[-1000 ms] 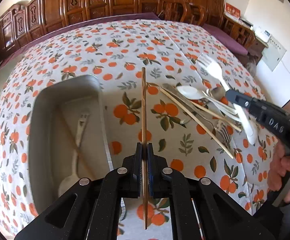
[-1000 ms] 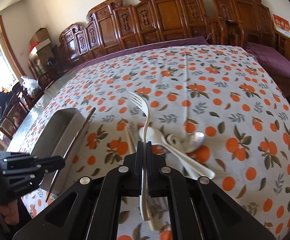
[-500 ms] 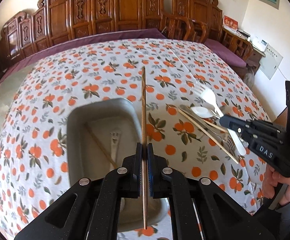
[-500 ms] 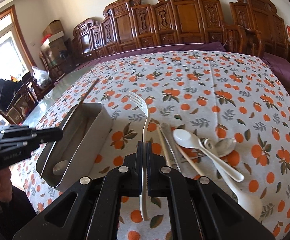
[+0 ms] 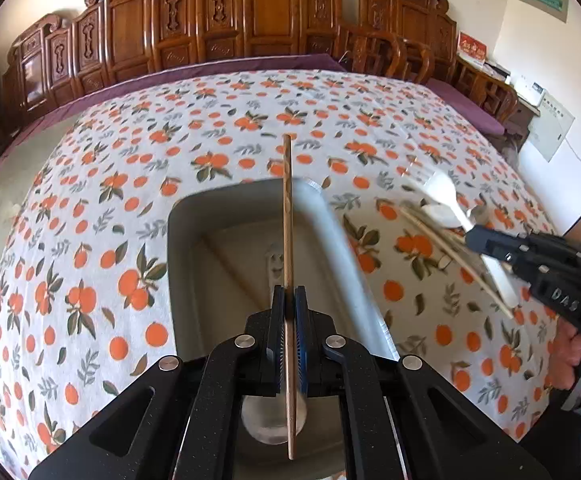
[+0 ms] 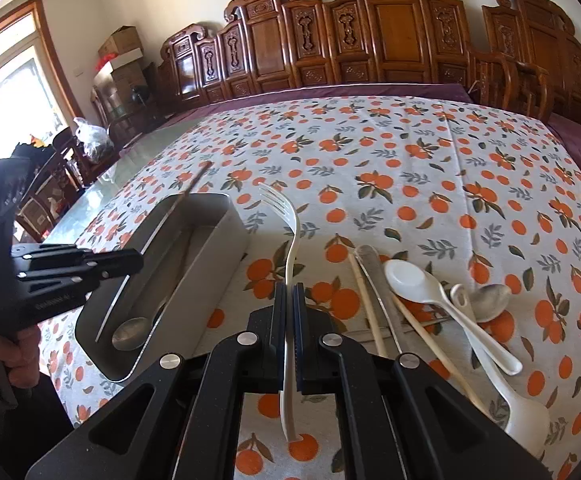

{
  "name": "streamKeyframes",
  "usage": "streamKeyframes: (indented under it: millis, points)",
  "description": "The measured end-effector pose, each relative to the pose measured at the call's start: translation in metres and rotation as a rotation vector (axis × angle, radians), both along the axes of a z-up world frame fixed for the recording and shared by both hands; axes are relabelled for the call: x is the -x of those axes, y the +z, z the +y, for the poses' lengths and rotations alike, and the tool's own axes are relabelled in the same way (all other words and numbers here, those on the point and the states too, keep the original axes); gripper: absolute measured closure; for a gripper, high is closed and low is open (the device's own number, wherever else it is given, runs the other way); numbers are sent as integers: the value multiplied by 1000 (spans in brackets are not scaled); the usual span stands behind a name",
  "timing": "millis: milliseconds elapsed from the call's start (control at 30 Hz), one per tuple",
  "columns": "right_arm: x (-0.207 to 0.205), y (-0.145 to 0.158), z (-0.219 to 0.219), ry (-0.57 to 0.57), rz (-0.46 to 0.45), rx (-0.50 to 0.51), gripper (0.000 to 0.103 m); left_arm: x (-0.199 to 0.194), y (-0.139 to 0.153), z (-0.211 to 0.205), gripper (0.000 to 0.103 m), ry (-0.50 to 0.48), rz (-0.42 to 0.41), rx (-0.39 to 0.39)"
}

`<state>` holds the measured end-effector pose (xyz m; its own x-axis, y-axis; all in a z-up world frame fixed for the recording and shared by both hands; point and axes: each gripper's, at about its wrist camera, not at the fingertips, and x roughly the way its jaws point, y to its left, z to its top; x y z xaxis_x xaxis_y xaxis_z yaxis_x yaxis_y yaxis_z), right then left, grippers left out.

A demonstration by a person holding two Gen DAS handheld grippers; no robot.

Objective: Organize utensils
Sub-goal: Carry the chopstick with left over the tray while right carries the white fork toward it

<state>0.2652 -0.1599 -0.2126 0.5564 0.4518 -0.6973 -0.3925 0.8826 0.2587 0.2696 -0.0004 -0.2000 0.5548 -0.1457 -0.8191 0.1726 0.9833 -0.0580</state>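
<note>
**Hovering a chopstick over the tray, fork waiting on the right**

Holding steady over the metal tray, the left tool has its jaws clamped tight on a wooden chopstick. The stick runs straight out ahead, its far tip reaching past the tray's far rim and over the orange-print tablecloth. From the right wrist view you can see that same stick angled above the tray's left long edge. Down inside the tray there's already a metal spoon with its bowl at the near end, plus another chopstick lying diagonally on the bottom and what looks like a pale utensil handle, hard to make out.

The right tool is pinched shut on a white plastic fork, tines up and curving left toward the tray's right wall. It sits just beside the tray, not over it.

Right of the fork, the leftover pile rests on the counter: two pale chopsticks, a flat metal piece between them (can't tell what kind), a white ceramic spoon crossing a second white utensil, and a metal spoon touching them.

Room-wise: the far half of the cloth is bare, and so is the strip left of the tray. The tray's near right corner sits close to the right tool's body. Carved wooden chairs line the counter's far edge.
</note>
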Motion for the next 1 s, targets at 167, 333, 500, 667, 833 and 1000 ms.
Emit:
streamKeyframes:
  millis: [167, 333, 500, 667, 833, 1000]
  points:
    - [0, 0, 5, 13, -1, 0, 99, 1, -10, 7, 99, 9, 32, -21]
    - [1, 1, 7, 13, 0, 3, 99, 1, -17, 11, 99, 15, 59, -32]
    - [2, 2, 7, 13, 0, 0, 99, 0, -25, 11, 99, 15, 87, -43]
    - [7, 7, 13, 23, -7, -10, 99, 0, -23, 16, 99, 28, 88, -29]
    - [11, 12, 22, 32, -14, -22, 99, -1, -13, 25, 99, 49, 62, -1]
    - [12, 15, 36, 39, -6, -53, 99, -2, -1, 36, 98, 73, 22, 10]
